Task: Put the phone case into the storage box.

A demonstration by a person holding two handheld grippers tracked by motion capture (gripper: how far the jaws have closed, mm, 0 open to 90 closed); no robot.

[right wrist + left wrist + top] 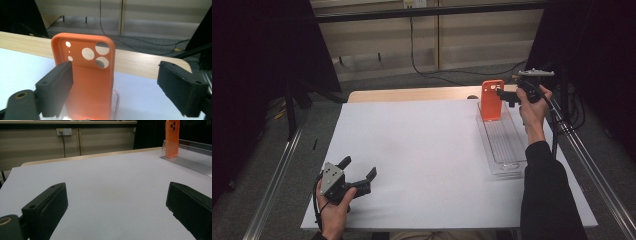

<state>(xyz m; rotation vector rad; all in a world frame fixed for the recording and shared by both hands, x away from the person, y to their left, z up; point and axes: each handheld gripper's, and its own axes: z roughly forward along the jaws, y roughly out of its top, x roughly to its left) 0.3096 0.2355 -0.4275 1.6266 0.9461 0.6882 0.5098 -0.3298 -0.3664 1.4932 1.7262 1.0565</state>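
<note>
An orange phone case [492, 102] stands upright at the far end of a long clear plastic tray [507, 155] on the right side of the table. My right gripper [503, 95] is level with the case's top right edge and is open. In the right gripper view the case [87, 82] shows its hollow side and camera holes; the left jaw overlaps it, the right jaw stands well apart, and no pad presses on it. My left gripper [359, 167] rests open at the near left, nothing between its jaws [116, 195]. From there the case [172, 137] shows far off at the right.
A white sheet [422, 150] covers most of the wooden table [412, 94]. Metal rails [272, 185] run along both sides. Dark panels flank the scene. A cable [422, 70] trails across the floor behind the table. The tray's wall [190, 162] lies beyond the left gripper's right jaw.
</note>
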